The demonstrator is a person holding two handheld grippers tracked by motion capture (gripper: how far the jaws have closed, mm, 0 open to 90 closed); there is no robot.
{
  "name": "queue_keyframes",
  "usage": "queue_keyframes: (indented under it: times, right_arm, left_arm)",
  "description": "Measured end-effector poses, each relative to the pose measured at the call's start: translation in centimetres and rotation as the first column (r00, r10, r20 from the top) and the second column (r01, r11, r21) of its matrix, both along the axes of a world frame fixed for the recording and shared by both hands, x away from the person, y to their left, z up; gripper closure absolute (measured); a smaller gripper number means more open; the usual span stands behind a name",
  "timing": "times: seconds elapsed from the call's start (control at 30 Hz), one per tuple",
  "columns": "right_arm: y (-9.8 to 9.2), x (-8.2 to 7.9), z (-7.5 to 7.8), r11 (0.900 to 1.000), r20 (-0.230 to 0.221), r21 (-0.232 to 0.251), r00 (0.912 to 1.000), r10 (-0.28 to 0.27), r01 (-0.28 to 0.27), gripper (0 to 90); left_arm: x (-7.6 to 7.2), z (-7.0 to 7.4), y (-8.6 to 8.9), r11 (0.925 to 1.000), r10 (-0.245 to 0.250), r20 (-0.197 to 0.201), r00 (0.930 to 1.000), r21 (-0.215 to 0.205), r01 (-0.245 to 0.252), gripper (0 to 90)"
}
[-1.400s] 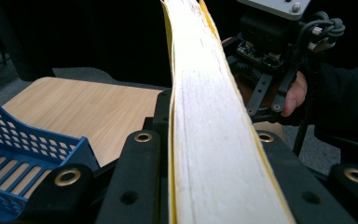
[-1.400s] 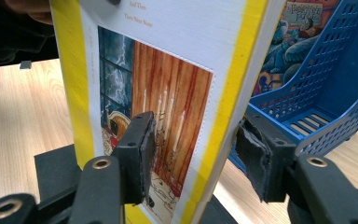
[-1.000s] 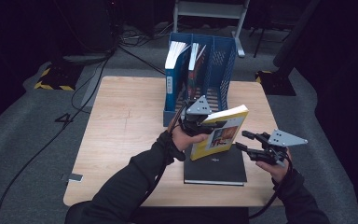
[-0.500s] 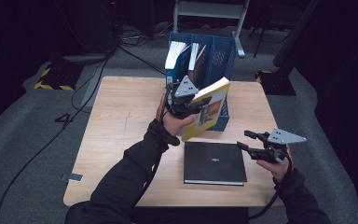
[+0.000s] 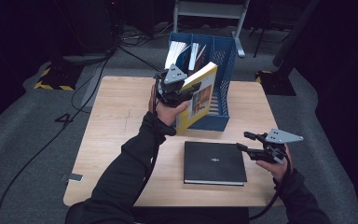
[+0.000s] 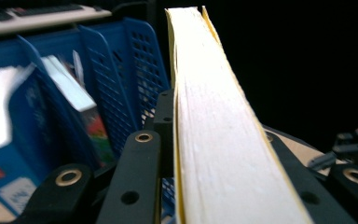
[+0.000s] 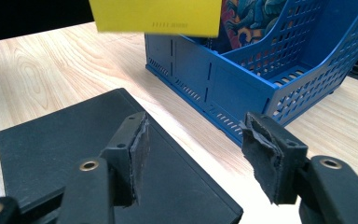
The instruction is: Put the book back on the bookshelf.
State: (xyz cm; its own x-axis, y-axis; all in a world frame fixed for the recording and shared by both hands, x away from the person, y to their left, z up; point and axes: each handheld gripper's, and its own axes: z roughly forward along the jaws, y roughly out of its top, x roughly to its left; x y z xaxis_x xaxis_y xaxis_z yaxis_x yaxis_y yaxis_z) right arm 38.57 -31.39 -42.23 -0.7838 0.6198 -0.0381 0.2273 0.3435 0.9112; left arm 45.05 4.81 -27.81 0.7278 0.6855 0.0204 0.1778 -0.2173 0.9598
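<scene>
My left gripper (image 5: 182, 93) is shut on a yellow book (image 5: 199, 95), held upright and tilted in the air in front of the blue file rack (image 5: 223, 88). In the left gripper view the book's page edge (image 6: 214, 140) runs up between the two black jaws. A black book (image 5: 213, 162) lies flat on the table near the front edge. My right gripper (image 5: 244, 141) hovers at that book's right edge, and its jaws have just been opening. In the right gripper view its pads (image 7: 140, 149) stand apart above the black book (image 7: 74, 154) with nothing between them.
The blue file rack (image 7: 242, 79) stands at the table's back middle with several books in its left slots. The wooden table (image 5: 116, 121) has bare room on its left half. Cables and a yellow-black marked box (image 5: 53, 79) lie on the floor beyond.
My left hand has lifted the yellow book off the black book and carried it up and back toward the rack. The right gripper stayed beside the black book.
</scene>
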Motion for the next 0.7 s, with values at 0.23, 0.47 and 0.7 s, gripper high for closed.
queue_keyframes:
  times: [0.23, 0.47, 0.7]
  right_arm:
    - [0.3, 0.1, -0.2, 1.000, -0.007, -0.013, 0.9999, 0.007, -0.007, 41.7]
    - [0.6, 0.1, -0.6, 0.999, -0.011, -0.039, 0.9999, 0.010, -0.010, 41.6]
    - [0.7, 0.1, -0.7, 0.999, -0.015, -0.040, 0.9998, 0.016, -0.017, 41.6]
  left_arm:
    - [1.6, 0.3, -1.0, 0.9952, 0.098, -0.007, 0.9952, 0.011, -0.098, 75.2]
    - [4.6, -0.6, -3.4, 0.9726, 0.231, -0.034, 0.9723, 0.034, -0.230, 75.2]
    - [6.4, -0.6, -4.9, 0.9616, 0.274, -0.046, 0.9606, 0.020, -0.274, 75.2]
